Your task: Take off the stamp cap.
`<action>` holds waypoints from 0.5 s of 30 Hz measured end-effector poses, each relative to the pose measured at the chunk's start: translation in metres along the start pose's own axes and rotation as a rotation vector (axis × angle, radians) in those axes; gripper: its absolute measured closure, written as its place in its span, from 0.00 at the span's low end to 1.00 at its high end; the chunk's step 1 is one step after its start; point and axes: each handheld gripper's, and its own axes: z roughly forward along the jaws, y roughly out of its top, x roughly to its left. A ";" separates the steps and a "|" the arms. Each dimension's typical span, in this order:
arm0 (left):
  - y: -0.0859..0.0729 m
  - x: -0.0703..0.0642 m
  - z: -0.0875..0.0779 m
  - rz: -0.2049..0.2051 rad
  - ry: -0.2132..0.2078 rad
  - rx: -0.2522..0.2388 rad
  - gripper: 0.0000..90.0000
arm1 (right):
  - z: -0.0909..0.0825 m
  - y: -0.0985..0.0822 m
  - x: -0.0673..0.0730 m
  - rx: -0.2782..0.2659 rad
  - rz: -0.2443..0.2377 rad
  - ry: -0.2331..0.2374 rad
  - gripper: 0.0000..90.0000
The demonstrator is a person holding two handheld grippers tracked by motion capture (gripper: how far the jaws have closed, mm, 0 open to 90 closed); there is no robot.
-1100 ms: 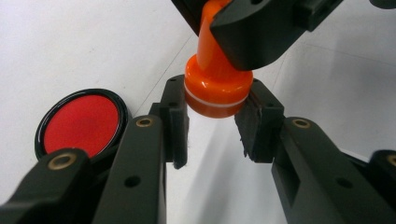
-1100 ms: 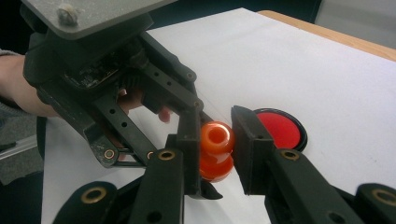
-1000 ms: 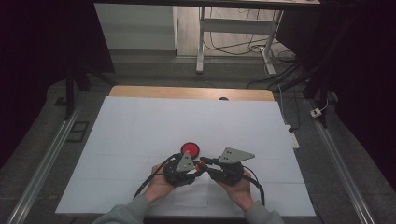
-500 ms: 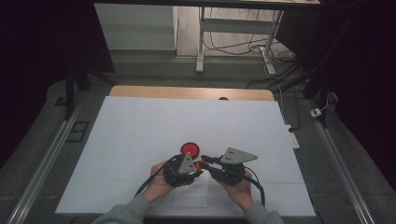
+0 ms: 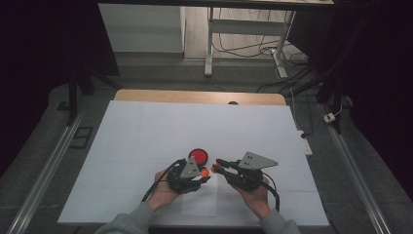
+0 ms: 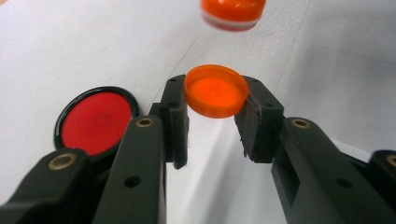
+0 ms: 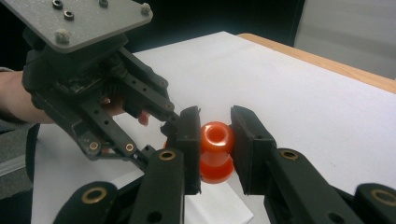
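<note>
My left gripper (image 5: 203,174) is shut on a small round orange cap (image 6: 216,90), held flat between its pads with the open side up. Right beside it, my right gripper (image 5: 217,166) is shut on a small orange waisted bottle-like piece (image 7: 216,151) whose round opening faces the right gripper view's camera. The two orange parts are a short gap apart in the high view, cap (image 5: 205,172) left of the piece (image 5: 214,169). The piece's blurred end (image 6: 232,13) hangs just beyond the cap. In the right gripper view the left gripper (image 7: 171,120) comes in from the left.
A red disc with a black rim (image 5: 198,156) lies on the white sheet (image 5: 146,131) just behind the left gripper. A small white paper slip (image 5: 199,202) lies near the front edge. Metal rails (image 5: 44,175) run along both sides; a power strip (image 5: 303,141) sits at the right.
</note>
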 end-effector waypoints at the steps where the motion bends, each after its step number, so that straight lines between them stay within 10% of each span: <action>1: -0.001 0.001 -0.001 -0.004 0.003 0.000 0.72 | 0.000 0.000 0.000 -0.004 0.002 0.001 0.81; 15: -0.009 0.013 -0.015 -0.055 0.009 -0.014 0.72 | -0.003 0.001 -0.002 -0.004 0.003 -0.005 0.81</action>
